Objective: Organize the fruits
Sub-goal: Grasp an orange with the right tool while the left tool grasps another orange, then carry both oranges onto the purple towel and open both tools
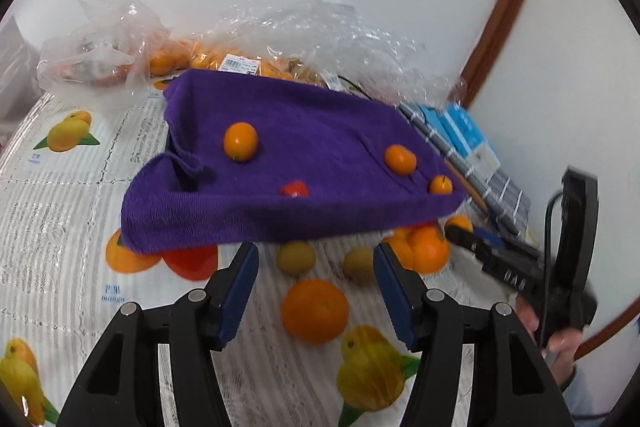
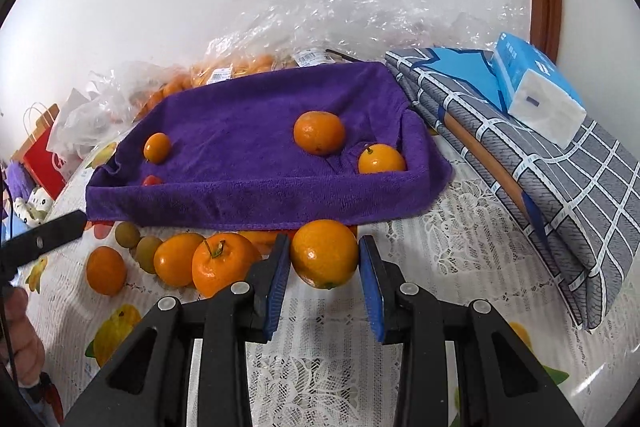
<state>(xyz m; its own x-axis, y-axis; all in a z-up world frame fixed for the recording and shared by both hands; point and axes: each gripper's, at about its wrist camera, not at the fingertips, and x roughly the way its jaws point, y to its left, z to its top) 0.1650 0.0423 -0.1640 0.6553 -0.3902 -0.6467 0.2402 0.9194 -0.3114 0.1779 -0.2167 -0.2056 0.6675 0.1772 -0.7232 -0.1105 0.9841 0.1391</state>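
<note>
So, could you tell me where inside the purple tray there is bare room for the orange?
The middle of the purple tray is bare, between the small orange at its left and the two oranges at its right corner. In front of the tray, loose fruit crowds the tablecloth.

Left wrist view was motion-blurred throughout. Small red fruit (image 1: 294, 189) half hidden behind purple cloth (image 1: 280, 163) rim at centre; kind unreadable. Oranges in plastic bags (image 1: 208, 57), upper left, obscured by crinkled film. Hand (image 2: 18, 339) cut off at lower left edge.
</note>
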